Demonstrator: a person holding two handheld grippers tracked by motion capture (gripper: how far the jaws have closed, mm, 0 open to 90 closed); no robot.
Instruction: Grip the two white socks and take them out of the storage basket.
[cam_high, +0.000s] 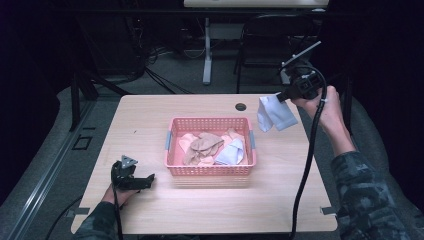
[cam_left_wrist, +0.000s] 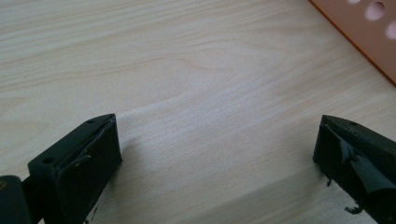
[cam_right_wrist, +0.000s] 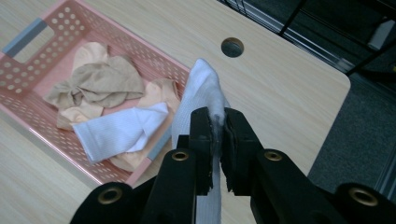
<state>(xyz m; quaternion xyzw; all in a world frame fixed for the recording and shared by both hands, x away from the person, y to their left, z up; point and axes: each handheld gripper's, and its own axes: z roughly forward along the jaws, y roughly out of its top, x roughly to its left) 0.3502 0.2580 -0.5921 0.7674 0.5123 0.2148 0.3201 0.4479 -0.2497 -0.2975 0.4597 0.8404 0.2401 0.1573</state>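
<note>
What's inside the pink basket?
The pink basket holds socks: a brownish sock, peach-coloured ones and a white sock. They overlap, so whatever lies beneath them is hidden.

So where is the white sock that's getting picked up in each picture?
High view: the white sock hangs from the right gripper, right of the pink basket.
Right gripper view: bottom middle, pinched between the jaws.
Left gripper view: not there.
Shared landmark: the pink basket.

Light wood table (cam_high: 150, 125) with round cable hole (cam_high: 241, 107); grey carpeted floor (cam_high: 190, 75); black chair (cam_high: 270, 40) beyond; white desk leg (cam_high: 207, 50); dim, dark surroundings.
</note>
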